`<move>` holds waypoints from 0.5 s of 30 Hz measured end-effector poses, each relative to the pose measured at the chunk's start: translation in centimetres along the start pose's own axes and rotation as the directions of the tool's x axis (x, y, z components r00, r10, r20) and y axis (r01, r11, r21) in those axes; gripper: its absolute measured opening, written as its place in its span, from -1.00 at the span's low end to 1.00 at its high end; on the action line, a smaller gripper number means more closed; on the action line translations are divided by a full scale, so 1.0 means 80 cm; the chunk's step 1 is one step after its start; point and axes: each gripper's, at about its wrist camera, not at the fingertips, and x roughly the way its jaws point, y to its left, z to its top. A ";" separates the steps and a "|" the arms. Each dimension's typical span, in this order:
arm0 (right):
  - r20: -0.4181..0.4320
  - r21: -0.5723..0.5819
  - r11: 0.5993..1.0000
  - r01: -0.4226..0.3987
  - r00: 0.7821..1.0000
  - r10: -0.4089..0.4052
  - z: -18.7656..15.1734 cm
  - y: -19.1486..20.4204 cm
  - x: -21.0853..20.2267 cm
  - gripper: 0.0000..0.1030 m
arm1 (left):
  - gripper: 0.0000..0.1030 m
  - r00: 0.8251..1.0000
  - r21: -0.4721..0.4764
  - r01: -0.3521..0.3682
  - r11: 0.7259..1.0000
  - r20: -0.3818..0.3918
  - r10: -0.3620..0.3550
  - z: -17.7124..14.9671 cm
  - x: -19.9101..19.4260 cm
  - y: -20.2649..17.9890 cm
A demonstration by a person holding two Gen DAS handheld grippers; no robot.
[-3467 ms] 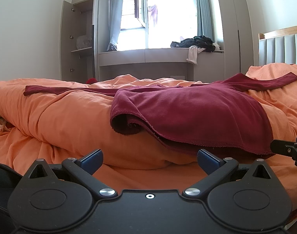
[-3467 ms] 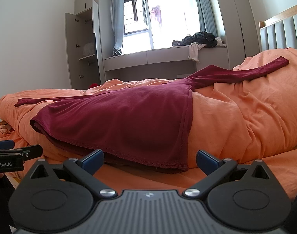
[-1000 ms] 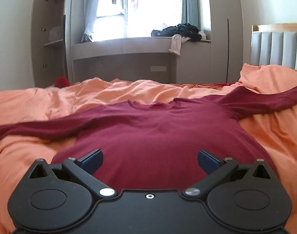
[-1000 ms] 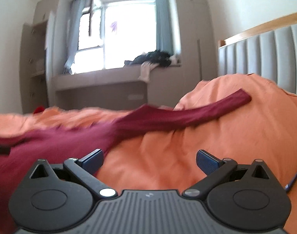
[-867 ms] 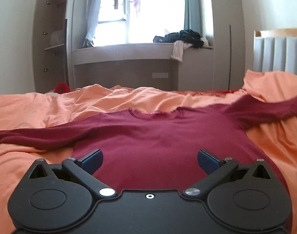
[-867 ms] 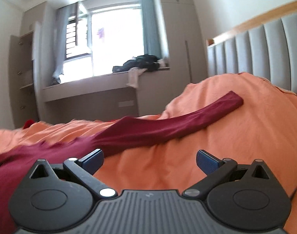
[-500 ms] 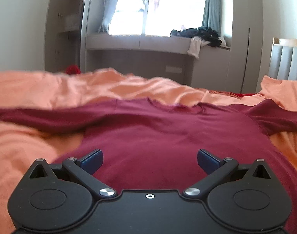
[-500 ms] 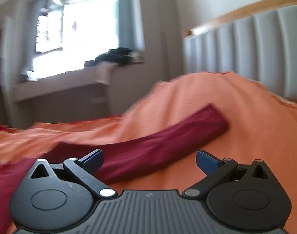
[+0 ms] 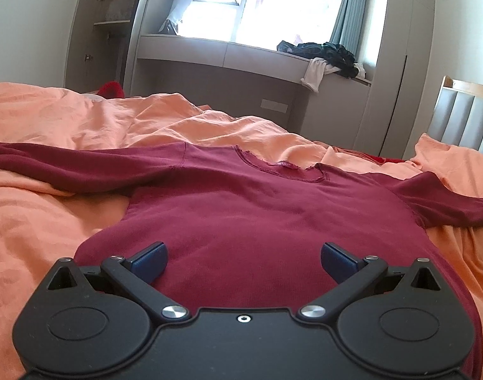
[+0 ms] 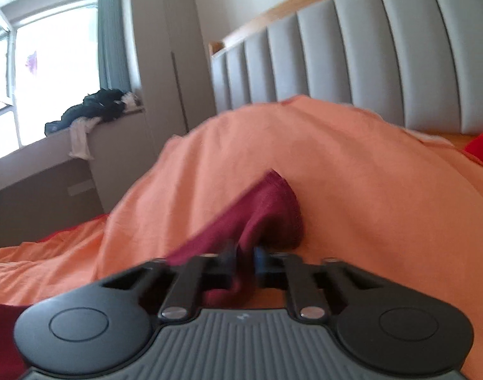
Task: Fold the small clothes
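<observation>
A dark red long-sleeved shirt (image 9: 241, 215) lies flat, face up, on the orange duvet (image 9: 45, 221), sleeves spread to both sides. My left gripper (image 9: 243, 256) hovers over the shirt's lower body, open, with nothing between its fingers. In the right wrist view the cuff end of the shirt's right sleeve (image 10: 270, 209) lies on a hump of the duvet (image 10: 368, 190). My right gripper (image 10: 244, 258) is closing on it: the blue pads stand almost together with the sleeve cloth pinched between them.
A padded grey headboard (image 10: 368, 47) rises behind the duvet hump on the right. A window bench holds a pile of dark clothes (image 9: 324, 53). An open wardrobe (image 9: 105, 31) stands at the far left. A red item (image 9: 110, 88) shows beyond the bed.
My right gripper swung right along the sleeve to its cuff end, and its jaws went from wide open to closed on the cloth. My left gripper stayed open and edged over the shirt.
</observation>
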 end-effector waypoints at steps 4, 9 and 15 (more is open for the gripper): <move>0.114 -0.125 0.989 -0.082 0.989 0.096 0.023 0.046 -0.053 -0.82 | 0.99 0.999 0.002 0.000 1.000 0.041 0.000 0.012 -0.011 0.004; 0.155 -0.389 0.887 -0.247 0.932 0.327 0.034 0.158 -0.146 -0.82 | 0.99 0.994 -0.019 0.000 1.000 0.106 0.002 0.030 -0.034 0.016; 0.080 -0.615 0.655 -0.439 0.792 0.605 -0.018 0.301 -0.261 -0.83 | 0.99 0.981 -0.066 -0.065 0.996 0.180 0.076 0.042 -0.065 0.041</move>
